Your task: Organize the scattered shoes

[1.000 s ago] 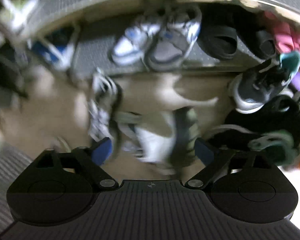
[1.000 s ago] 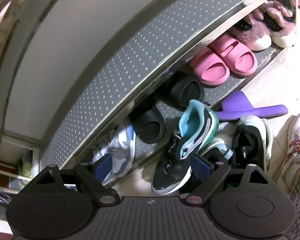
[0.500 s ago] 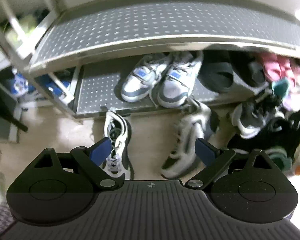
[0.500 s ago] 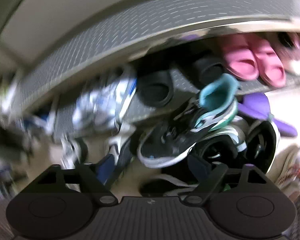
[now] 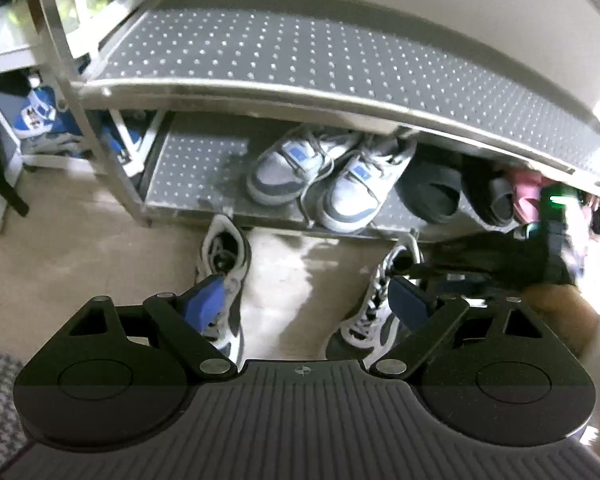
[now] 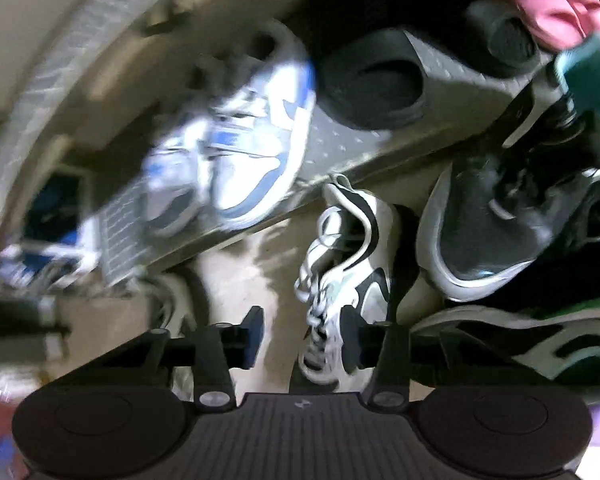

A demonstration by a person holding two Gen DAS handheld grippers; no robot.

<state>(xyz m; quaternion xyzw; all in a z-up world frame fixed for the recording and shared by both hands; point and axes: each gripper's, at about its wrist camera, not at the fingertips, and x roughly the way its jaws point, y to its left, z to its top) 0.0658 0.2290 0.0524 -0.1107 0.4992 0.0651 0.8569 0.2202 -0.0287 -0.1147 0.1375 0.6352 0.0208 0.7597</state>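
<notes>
- Two blue-and-white sneakers (image 5: 324, 176) sit paired on the lower shelf (image 5: 196, 164) (slides beside them).
- Two black-and-white sneakers (image 5: 224, 256) lie apart on the floor (image 5: 80, 248).
- Your left gripper (image 5: 304, 304) has its fingers wide apart; your right gripper (image 6: 304, 340) fingers straddle one sneaker (image 6: 340, 264), unclamped.

A home's shoe corner — a perforated metal shoe rack (image 5: 300, 60) on a beige floor (image 5: 60, 264), blue-and-white sneakers (image 5: 324, 176) and black slippers (image 5: 432, 192) along its lower shelf's front edge — more shoes scattered below.
</notes>
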